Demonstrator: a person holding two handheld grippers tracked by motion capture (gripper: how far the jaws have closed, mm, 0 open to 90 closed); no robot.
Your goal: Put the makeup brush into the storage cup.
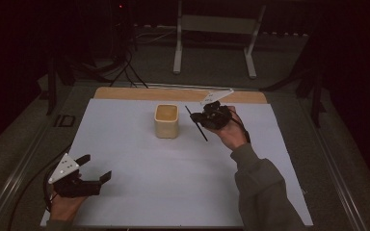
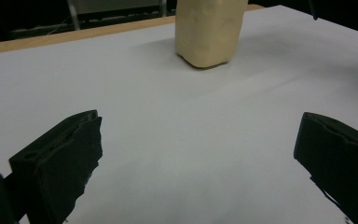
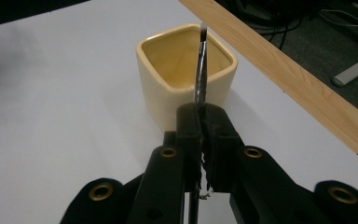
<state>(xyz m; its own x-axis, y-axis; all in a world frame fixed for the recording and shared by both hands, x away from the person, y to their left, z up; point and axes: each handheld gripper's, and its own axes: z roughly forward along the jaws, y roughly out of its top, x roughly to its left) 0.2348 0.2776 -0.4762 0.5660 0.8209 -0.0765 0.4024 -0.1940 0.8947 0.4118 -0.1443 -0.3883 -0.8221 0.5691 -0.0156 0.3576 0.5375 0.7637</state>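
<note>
White sheet [image 1: 173,183] on wooden table [image 1: 125,93], dark carpeted room

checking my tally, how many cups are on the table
1. The cream cup stands upright on the white sheet near the table's far edge, just left of the right tool, which grips a thin dark stick. None looks hidden.

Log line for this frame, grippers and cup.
right gripper: shut on pen | cup: upright, empty | left gripper: open, idle
</note>
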